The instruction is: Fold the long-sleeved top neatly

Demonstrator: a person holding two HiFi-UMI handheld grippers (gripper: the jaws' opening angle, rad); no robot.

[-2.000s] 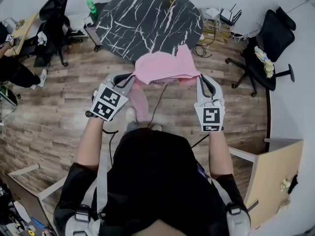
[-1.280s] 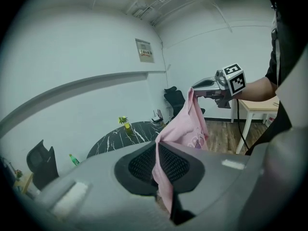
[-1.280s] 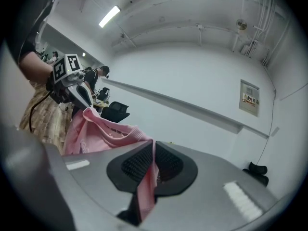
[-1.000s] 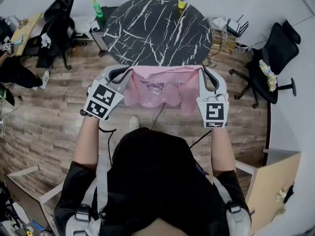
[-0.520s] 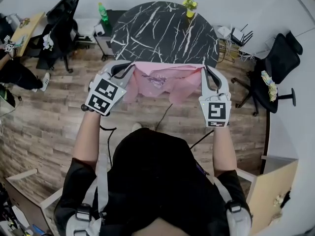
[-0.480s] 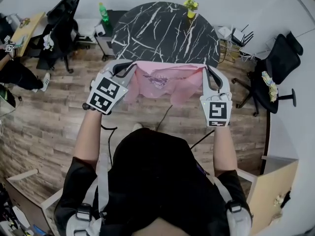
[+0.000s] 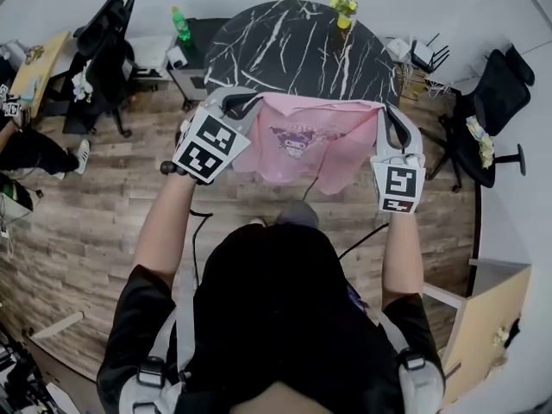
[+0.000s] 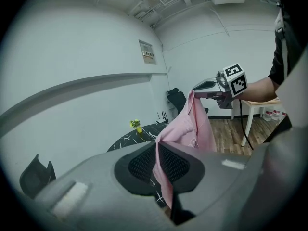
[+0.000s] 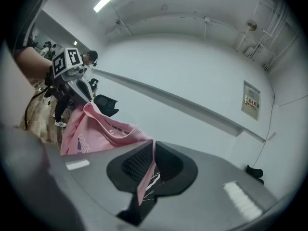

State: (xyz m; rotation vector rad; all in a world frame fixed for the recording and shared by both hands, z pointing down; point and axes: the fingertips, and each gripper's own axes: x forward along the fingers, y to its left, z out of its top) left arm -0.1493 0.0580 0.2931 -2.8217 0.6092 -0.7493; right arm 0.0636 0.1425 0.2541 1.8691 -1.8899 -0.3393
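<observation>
While left tool and right tool clamp it, the top (pink) hangs.

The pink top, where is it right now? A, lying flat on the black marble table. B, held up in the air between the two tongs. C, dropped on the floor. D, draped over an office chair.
B: the pink top hangs spread between the left tongs and right tongs, each shut on its upper edge.

The pink top hides the table's near edge.
</observation>
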